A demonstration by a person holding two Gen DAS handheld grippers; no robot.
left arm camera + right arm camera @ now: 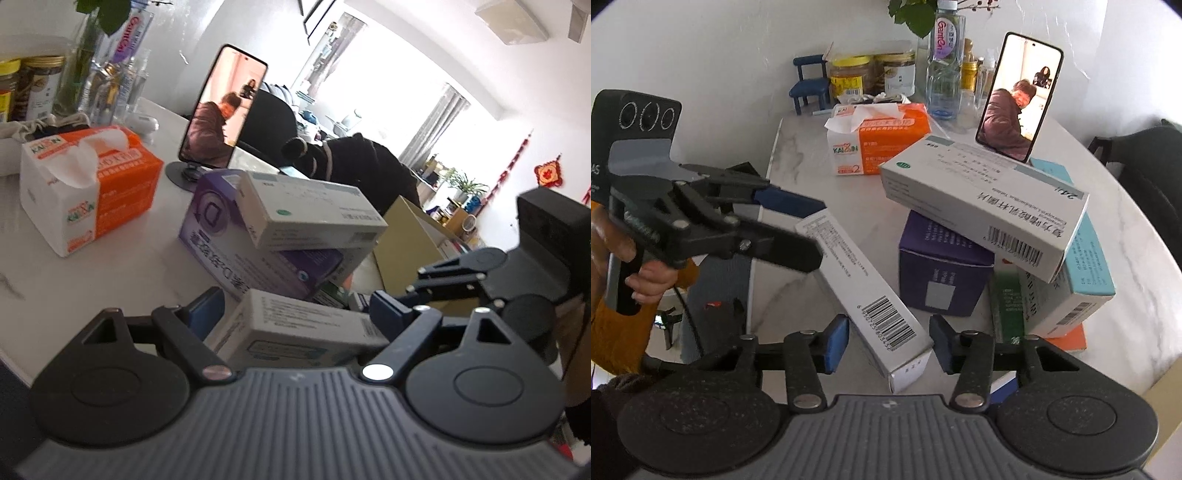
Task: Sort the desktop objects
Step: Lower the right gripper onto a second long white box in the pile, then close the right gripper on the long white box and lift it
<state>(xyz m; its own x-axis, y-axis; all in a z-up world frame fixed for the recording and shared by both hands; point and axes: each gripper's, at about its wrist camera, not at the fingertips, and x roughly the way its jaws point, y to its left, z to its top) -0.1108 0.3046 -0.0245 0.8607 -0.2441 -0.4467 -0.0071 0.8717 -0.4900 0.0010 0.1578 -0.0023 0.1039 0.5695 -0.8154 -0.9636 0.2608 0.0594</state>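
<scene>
A long white medicine box with a barcode (886,317) lies askew near the table's front edge. Its near end sits between the fingers of my right gripper (890,345); the right pad is at its edge, and a narrow gap shows at the left pad. My left gripper (297,314) has the box's (295,328) far end across its jaws, with both pads against it. From the right wrist view, the left gripper (812,229) comes in from the left in a person's hand. Behind lies a pile of boxes: a white one (982,206) on a purple one (942,266).
An orange and white tissue pack (879,144) and a phone on a stand (1019,96) sit further back. Jars (849,77), a water bottle (943,70) and a small blue toy chair (809,85) line the wall. Teal (1086,266) and green (1006,306) boxes lie at the right.
</scene>
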